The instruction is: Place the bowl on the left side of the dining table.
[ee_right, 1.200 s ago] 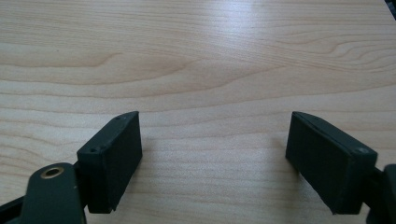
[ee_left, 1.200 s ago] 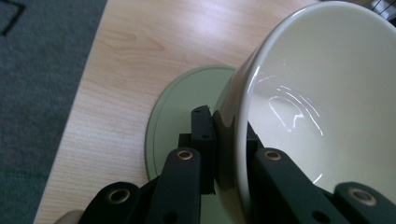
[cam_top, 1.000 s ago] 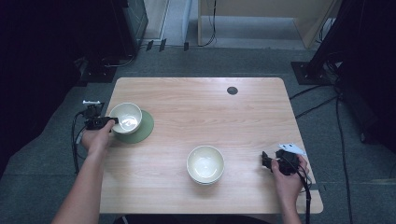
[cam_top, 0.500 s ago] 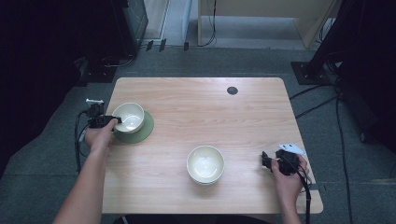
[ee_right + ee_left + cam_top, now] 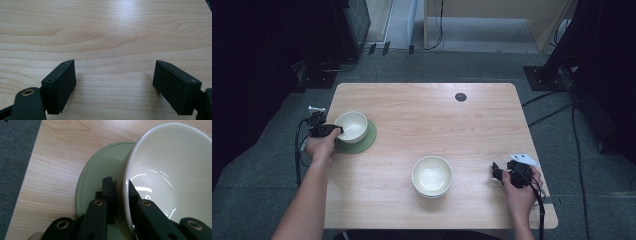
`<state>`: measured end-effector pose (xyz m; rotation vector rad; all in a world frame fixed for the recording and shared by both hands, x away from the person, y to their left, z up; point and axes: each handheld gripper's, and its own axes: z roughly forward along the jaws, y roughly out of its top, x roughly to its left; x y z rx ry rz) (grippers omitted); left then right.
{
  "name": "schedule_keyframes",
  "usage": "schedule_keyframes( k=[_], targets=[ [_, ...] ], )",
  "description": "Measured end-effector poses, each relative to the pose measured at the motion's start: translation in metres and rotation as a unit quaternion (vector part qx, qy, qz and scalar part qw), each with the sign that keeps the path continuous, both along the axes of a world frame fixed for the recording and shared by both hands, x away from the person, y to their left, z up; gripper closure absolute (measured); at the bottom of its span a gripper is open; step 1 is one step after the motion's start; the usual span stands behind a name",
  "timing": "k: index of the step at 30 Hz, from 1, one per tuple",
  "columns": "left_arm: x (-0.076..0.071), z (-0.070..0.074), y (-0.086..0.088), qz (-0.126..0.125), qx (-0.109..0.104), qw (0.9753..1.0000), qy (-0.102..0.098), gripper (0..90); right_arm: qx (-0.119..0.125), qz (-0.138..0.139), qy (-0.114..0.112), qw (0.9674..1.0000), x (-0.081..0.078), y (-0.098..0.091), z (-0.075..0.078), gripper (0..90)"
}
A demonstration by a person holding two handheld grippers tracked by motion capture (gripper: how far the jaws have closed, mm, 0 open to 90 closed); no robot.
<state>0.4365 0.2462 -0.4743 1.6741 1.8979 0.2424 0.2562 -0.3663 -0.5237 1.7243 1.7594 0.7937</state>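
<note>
Bowl (image 5: 351, 126) on saucer (image 5: 366, 140), table's (image 5: 422, 115) left side; 2nd bowl (image 5: 432, 176) front-centre, well apart.

The glossy cream ceramic bowl (image 5: 351, 126) sat on a pale green round coaster (image 5: 363, 141); the wooden table (image 5: 422, 120) showed light grain.

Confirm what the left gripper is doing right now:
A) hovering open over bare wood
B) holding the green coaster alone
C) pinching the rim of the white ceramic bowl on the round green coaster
C: the left gripper has one finger outside and one inside the white ceramic bowl, clamped on its rim, over the round green coaster.
</note>
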Motion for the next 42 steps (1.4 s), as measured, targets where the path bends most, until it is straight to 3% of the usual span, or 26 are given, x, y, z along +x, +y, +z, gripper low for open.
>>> schedule_keyframes(
  k=[2, 4, 6, 8, 10, 11, 12, 14, 18, 24, 28, 30, 35, 38, 41, 42],
  targets=[
    [0.000, -0.001, -0.001, -0.008, 0.006, 0.9999, -0.002, 83.0, 0.000, 0.000, 0.000, 1.0000, 0.000, 0.000, 0.000, 18.6],
    [-0.001, -0.001, 0.000, -0.011, 0.002, 0.9999, -0.005, 74.4, 0.001, 0.000, 0.000, 1.0000, 0.000, 0.000, 0.000, 18.6],
    [-0.002, 0.000, 0.002, -0.014, -0.005, 0.9996, -0.022, 62.5, 0.001, 0.000, 0.000, 1.0000, 0.000, 0.000, 0.000, 18.6],
    [-0.005, 0.002, 0.003, -0.008, 0.005, 0.9988, -0.047, 48.5, 0.001, 0.000, 0.000, 1.0000, 0.000, 0.000, 0.000, 18.6],
    [-0.005, 0.004, 0.004, 0.004, 0.007, 0.9988, -0.049, 30.8, 0.000, 0.000, 0.000, 1.0000, 0.000, 0.000, 0.000, 18.6],
    [-0.005, 0.003, 0.003, -0.002, 0.013, 0.9990, -0.043, 16.1, -0.001, 0.001, 0.000, 1.0000, 0.000, 0.000, 0.000, 18.6],
    [-0.006, 0.003, 0.002, -0.001, 0.017, 0.9991, -0.039, 9.1, -0.001, 0.000, -0.001, 1.0000, 0.000, 0.000, 0.000, 18.6],
    [-0.007, 0.003, 0.003, 0.014, 0.018, 0.9990, -0.038, 8.5, -0.001, 0.001, -0.001, 1.0000, 0.000, 0.000, 0.000, 18.6],
    [-0.013, 0.005, 0.006, 0.019, 0.001, 0.9981, -0.059, 8.4, -0.001, 0.001, -0.001, 1.0000, 0.000, 0.000, 0.000, 18.6],
    [-0.020, 0.008, 0.006, 0.017, 0.007, 0.9962, -0.085, 8.4, 0.000, 0.000, 0.000, 1.0000, 0.000, 0.000, 0.000, 18.5],
    [-0.030, 0.014, 0.004, 0.016, 0.042, 0.9913, -0.124, 8.5, 0.001, 0.000, 0.000, 1.0000, 0.000, 0.000, 0.000, 18.5],
    [-0.032, 0.014, 0.004, 0.015, 0.036, 0.9915, -0.124, 8.5, 0.001, 0.000, 0.001, 1.0000, 0.000, 0.000, 0.000, 18.5],
    [-0.041, 0.016, 0.003, 0.009, 0.015, 0.9893, -0.145, 8.5, 0.001, 0.000, 0.000, 1.0000, 0.000, 0.000, 0.000, 18.5],
    [-0.045, 0.016, 0.002, 0.001, 0.021, 0.9876, -0.156, 8.6, 0.001, 0.000, 0.001, 1.0000, 0.000, 0.000, 0.000, 18.5],
    [-0.051, 0.016, 0.000, -0.002, 0.017, 0.9854, -0.169, 8.6, 0.002, 0.000, 0.001, 1.0000, 0.000, 0.000, 0.000, 18.5],
    [-0.055, 0.017, -0.001, -0.003, 0.012, 0.9826, -0.185, 8.6, 0.001, 0.000, 0.001, 1.0000, 0.000, 0.000, 0.000, 18.5]
  ],
)
